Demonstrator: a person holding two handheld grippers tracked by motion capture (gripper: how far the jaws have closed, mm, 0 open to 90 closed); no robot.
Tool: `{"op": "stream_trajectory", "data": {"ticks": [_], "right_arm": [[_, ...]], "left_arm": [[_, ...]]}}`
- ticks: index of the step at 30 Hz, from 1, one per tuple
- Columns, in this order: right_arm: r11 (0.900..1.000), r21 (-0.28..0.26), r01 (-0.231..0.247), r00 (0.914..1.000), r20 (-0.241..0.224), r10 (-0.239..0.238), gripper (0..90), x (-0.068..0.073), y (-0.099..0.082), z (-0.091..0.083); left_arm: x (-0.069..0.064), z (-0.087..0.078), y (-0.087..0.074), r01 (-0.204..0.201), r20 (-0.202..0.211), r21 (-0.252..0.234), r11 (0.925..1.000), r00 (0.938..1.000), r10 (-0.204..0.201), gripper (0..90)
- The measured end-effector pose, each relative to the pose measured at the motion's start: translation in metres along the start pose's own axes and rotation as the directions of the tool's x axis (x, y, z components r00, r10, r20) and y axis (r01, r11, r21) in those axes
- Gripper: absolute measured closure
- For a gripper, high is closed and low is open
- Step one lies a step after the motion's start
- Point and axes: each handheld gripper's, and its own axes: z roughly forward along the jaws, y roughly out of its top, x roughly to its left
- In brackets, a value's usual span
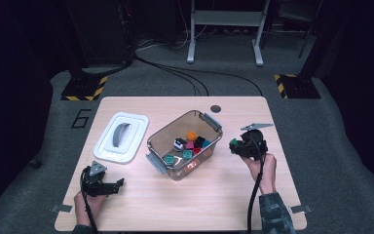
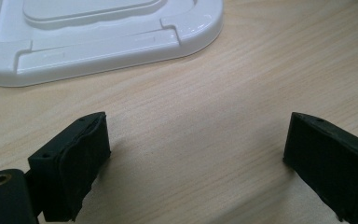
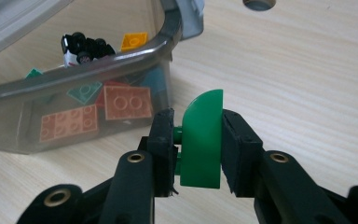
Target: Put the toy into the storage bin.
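A clear plastic box (image 1: 209, 146) stands mid-table with several toy bricks and a small toy car (image 1: 179, 143) inside. My right gripper (image 1: 234, 145) hovers just right of the box, shut on a green rounded brick (image 3: 201, 140); in the right gripper view the box corner (image 3: 168, 37) lies close ahead on the left. My left gripper (image 1: 121, 183) rests at the front left of the table, open, with bare wood between its pads (image 2: 81, 161). The white lid (image 1: 121, 136) lies just beyond it, its near edge (image 2: 121, 46) across the top of the left gripper view.
A round hole (image 1: 215, 108) marks the table's far edge behind the box. Cables trail from both grippers toward the person at the front edge. Bare wood lies in front of the box and along the right side.
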Motion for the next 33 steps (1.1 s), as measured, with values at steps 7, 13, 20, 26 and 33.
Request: {"op": "stream_trajectory", "data": {"ticks": [7,13,20,26,33], "right_arm": [[0.9997,-0.022,0.009,0.9996,0.027,-0.008,67.6,-0.001,0.016,-0.006],[0.9981,-0.056,0.027,0.9983,0.053,-0.024,67.5,0.001,0.032,-0.013],[0.9942,-0.089,0.061,0.9963,0.067,-0.055,67.5,0.008,0.056,-0.022],[0.9880,-0.111,0.107,0.9935,0.052,-0.101,67.5,0.023,0.074,-0.027],[0.9813,-0.109,0.159,0.9873,0.023,-0.157,67.5,0.044,0.083,-0.018]], "left_arm": [[0.000,0.000,0.000,0.002,0.000,0.000,1.0000,1.0000,-0.002,6.7],[0.000,0.000,0.000,0.003,0.000,0.001,1.0000,1.0000,-0.003,6.7],[0.000,0.000,0.000,0.004,0.001,0.001,1.0000,1.0000,-0.004,6.8],[0.001,0.000,0.000,-0.007,0.001,0.007,0.9999,1.0000,0.007,6.8],[0.001,-0.001,0.000,-0.005,0.003,0.011,0.9999,1.0000,0.005,6.8]]}}
